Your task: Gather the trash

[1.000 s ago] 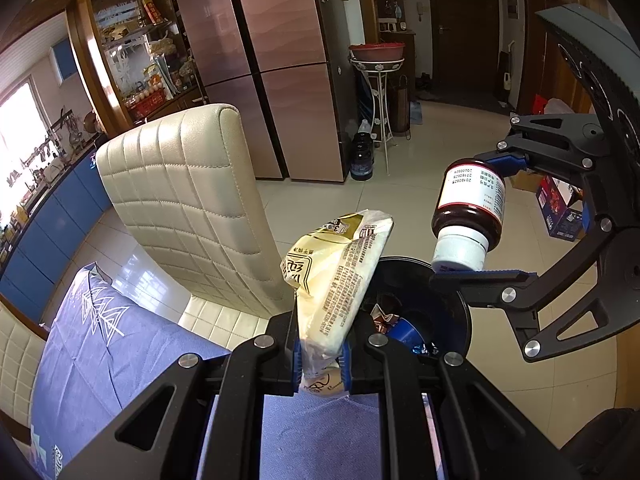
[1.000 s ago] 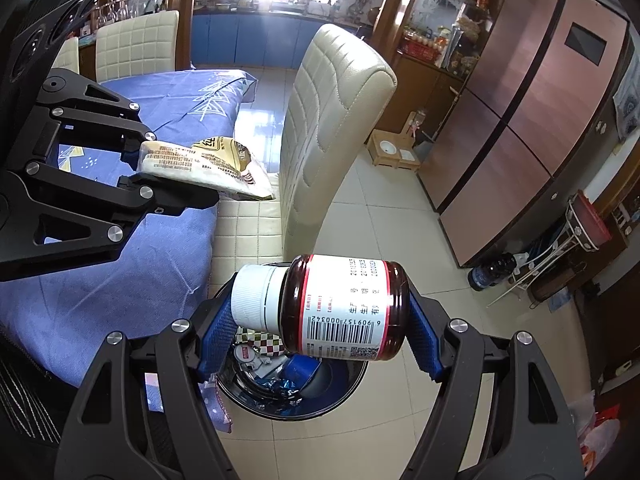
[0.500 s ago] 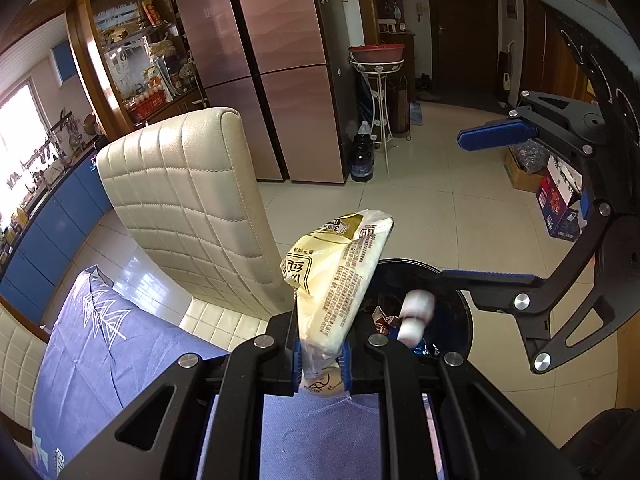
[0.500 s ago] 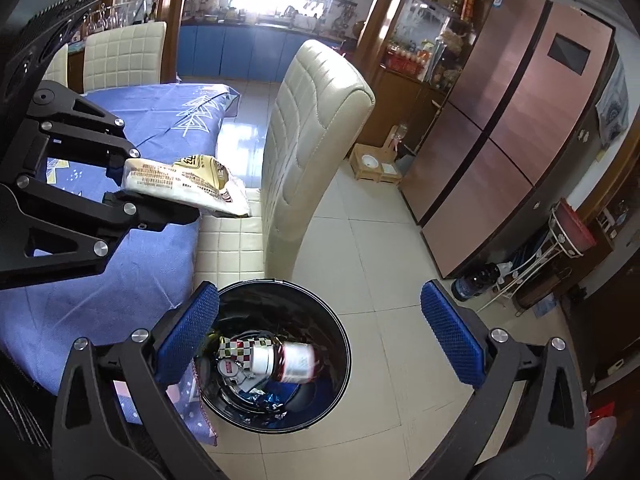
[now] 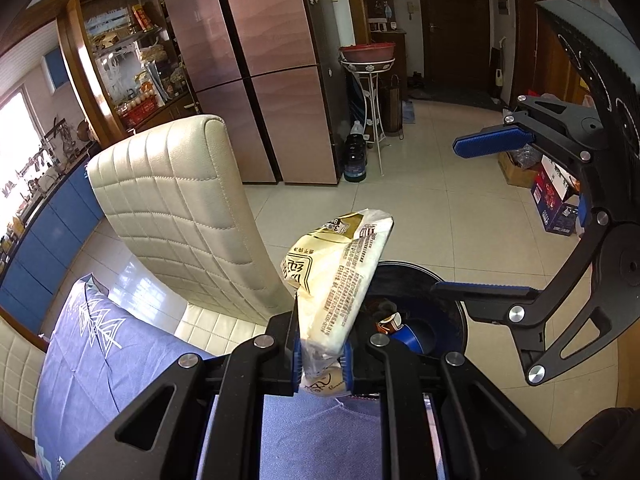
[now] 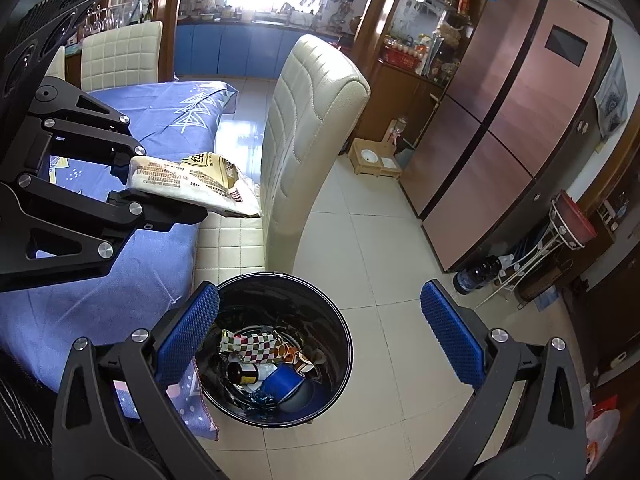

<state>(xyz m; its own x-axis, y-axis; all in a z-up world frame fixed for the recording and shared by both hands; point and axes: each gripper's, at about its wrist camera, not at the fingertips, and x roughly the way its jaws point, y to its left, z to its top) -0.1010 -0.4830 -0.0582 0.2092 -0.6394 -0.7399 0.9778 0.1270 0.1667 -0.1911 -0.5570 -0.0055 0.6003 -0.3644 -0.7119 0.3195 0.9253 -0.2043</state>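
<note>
Medicine bottle (image 6: 242,374) now down inside black trash bin (image 6: 340,332), released from right claw (image 6: 320,344), spread wide and empty above it. Left claw (image 5: 322,360) pinching snack wrapper (image 5: 340,276) near desk (image 5: 100,360) edge; probably next in.

A round black trash bin (image 6: 344,344) is set on the tiled floor (image 6: 384,264), just beside the blue-clothed table (image 6: 80,296), before the cream quilted chair (image 6: 312,128); a brown bottle (image 6: 242,374) is lain inside.
</note>
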